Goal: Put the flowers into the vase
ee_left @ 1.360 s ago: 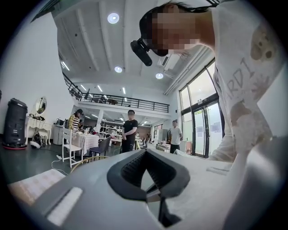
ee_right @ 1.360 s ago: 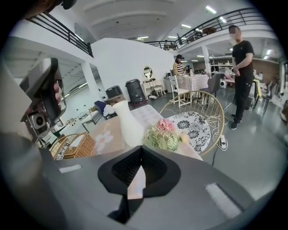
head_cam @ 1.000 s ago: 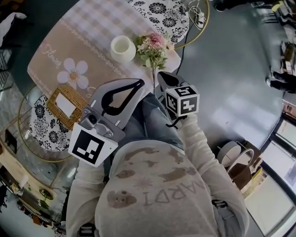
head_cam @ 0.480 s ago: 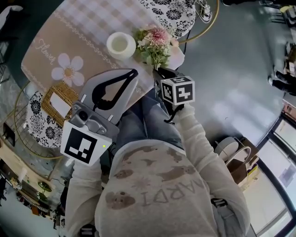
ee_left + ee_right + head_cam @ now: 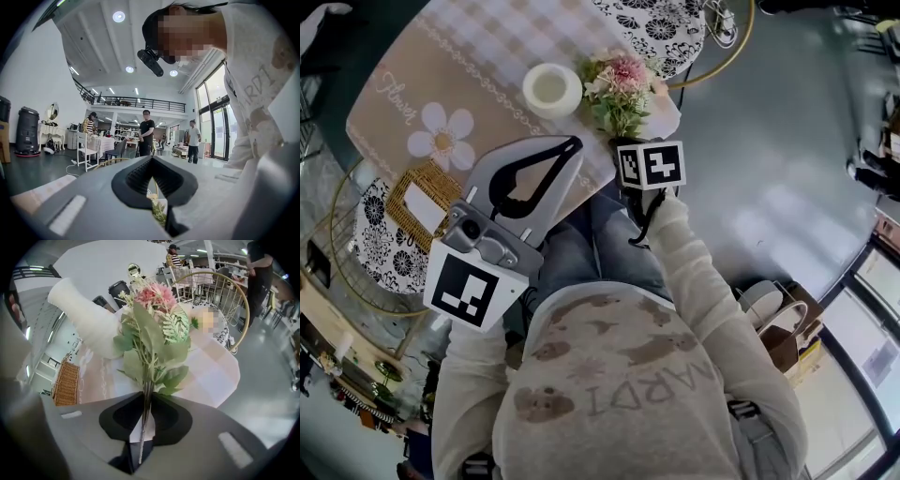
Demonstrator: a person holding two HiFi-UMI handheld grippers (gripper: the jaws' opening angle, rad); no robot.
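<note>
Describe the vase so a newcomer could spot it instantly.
On the round table lies a beige checked cloth with a printed daisy. The vase stands on it beside the flowers in the right gripper: the only plain white open-topped cylinder.

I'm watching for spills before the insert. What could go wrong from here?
1. The right gripper pinches only the thin stems low down, so the leafy flowers could swing or slip as they are tilted.
2. The vase has a mouth that looks narrower than the bunch. It stands unheld, with the left gripper shut and apart from it, so snagging leaves might tip it.
</note>
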